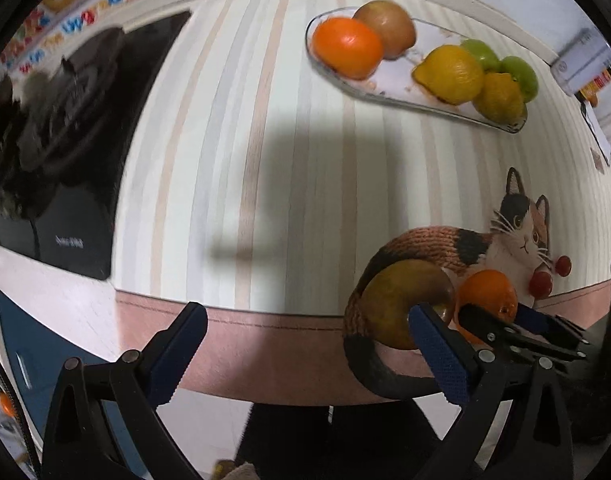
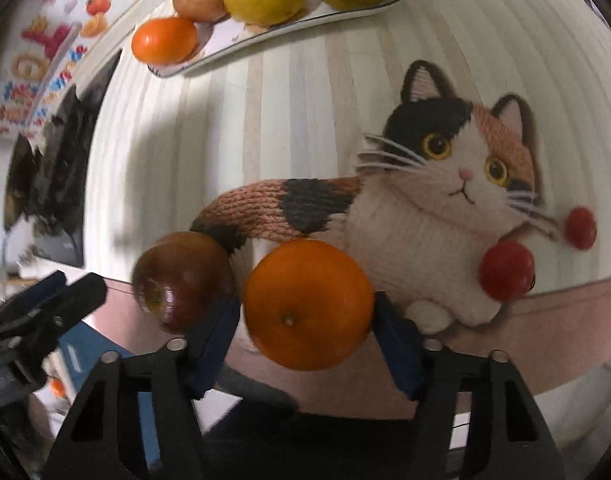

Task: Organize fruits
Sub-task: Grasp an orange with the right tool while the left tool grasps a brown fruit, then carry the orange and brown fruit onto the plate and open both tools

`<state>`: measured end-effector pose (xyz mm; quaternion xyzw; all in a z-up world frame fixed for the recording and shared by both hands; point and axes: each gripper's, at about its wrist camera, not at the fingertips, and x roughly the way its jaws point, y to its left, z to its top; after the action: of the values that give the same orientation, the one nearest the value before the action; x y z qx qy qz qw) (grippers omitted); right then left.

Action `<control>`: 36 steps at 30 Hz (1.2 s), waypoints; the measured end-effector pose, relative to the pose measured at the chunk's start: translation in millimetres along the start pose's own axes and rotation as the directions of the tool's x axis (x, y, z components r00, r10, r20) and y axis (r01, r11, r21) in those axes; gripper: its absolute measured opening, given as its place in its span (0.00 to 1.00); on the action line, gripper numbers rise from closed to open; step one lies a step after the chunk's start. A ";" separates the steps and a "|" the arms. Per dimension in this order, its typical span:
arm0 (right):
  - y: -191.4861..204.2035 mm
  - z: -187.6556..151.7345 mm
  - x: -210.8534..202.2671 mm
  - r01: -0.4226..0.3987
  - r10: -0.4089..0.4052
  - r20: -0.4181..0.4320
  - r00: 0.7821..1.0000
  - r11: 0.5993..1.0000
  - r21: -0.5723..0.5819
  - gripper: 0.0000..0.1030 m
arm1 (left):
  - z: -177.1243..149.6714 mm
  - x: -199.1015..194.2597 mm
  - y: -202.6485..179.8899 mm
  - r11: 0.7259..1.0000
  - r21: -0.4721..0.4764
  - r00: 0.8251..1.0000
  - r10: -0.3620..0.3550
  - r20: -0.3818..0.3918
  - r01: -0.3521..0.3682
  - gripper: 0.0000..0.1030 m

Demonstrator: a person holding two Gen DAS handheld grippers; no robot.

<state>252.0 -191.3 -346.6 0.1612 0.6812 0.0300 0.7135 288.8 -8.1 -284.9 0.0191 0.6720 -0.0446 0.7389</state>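
Note:
My right gripper (image 2: 307,320) is shut on an orange (image 2: 308,304) near the table's front edge; in the left wrist view this orange (image 1: 490,292) sits between the right gripper's fingers. A red-green apple (image 2: 183,280) lies just left of it on the mat, and also shows in the left wrist view (image 1: 405,304). My left gripper (image 1: 305,344) is open and empty, left of the apple. A long glass plate (image 1: 389,88) at the back holds an orange (image 1: 347,48), an apple (image 1: 389,28), two lemons (image 1: 451,74) and green fruits (image 1: 519,76).
A striped mat with a knitted cat picture (image 2: 445,184) covers the table. Two small red tomatoes (image 2: 505,270) lie at the cat's right. A black gas stove (image 1: 53,152) stands at the left. The table's front edge (image 1: 265,336) is close to both grippers.

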 end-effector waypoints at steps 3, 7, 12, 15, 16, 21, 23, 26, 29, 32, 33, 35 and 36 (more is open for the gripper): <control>0.8 -0.3 -0.2 0.035 -0.036 -0.005 0.999 0.999 -0.028 0.64 | 0.1 1.6 -2.7 1.000 0.000 1.000 -0.011 -0.009 0.011 1.00; -10.1 -2.8 -9.6 0.083 -0.083 0.002 0.997 0.996 -0.026 0.64 | 3.7 6.2 -17.2 0.998 0.026 0.998 -0.053 -0.031 0.054 1.00; -27.8 1.6 -12.3 0.108 -0.108 -0.005 0.994 0.994 -0.010 0.64 | 9.2 29.8 -42.8 0.990 0.079 0.988 -0.108 -0.110 0.117 1.00; -35.0 2.2 -12.4 0.100 -0.100 -0.011 0.995 0.995 -0.009 0.64 | 10.0 40.9 -55.8 0.984 0.104 0.983 -0.129 -0.133 0.144 0.98; -31.9 5.0 -11.5 0.102 -0.102 -0.011 0.995 0.995 -0.012 0.64 | 10.4 44.1 -60.0 0.982 0.114 0.981 -0.132 -0.140 0.148 0.97; -37.5 7.4 -12.3 0.089 -0.089 -0.020 0.996 0.996 -0.006 0.64 | 13.7 58.1 -70.2 0.982 0.157 0.986 -0.084 -0.146 0.107 0.63; -39.5 8.8 -12.4 0.080 -0.080 -0.024 0.996 0.997 -0.002 0.64 | 15.5 58.0 -67.2 0.982 0.147 0.986 -0.101 -0.136 0.121 0.63; -40.9 8.8 -12.9 0.080 -0.081 -0.027 0.996 0.997 -0.010 0.64 | 18.5 57.9 -63.4 0.982 0.141 0.985 -0.104 -0.136 0.124 0.63; -40.7 9.3 -13.6 0.084 -0.085 -0.029 0.996 0.996 -0.017 0.63 | 20.0 57.9 -62.6 0.982 0.137 0.985 -0.109 -0.135 0.127 0.62; -41.5 10.8 -17.4 0.078 -0.078 -0.023 0.997 0.997 -0.012 0.63 | 20.7 49.8 -56.8 0.981 0.134 0.984 -0.123 -0.127 0.140 0.62; -42.7 13.0 -20.9 0.069 -0.069 -0.021 0.997 0.998 -0.006 0.63 | 22.2 45.2 -57.7 0.980 0.136 0.985 -0.127 -0.120 0.143 0.62; -39.5 17.9 -28.1 0.051 -0.051 -0.003 0.999 0.999 0.002 0.63 | 28.6 33.1 -57.5 0.979 0.134 0.984 -0.143 -0.102 0.156 0.62; -39.2 21.8 -32.1 0.043 -0.043 0.006 0.999 0.999 0.006 0.63 | 33.2 23.9 -55.7 0.977 0.129 0.984 -0.158 -0.087 0.168 0.62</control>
<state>264.2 -241.0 -325.8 0.1487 0.6823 0.0124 0.7156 318.9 -67.4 -303.8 0.0158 0.6943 -0.1499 0.7037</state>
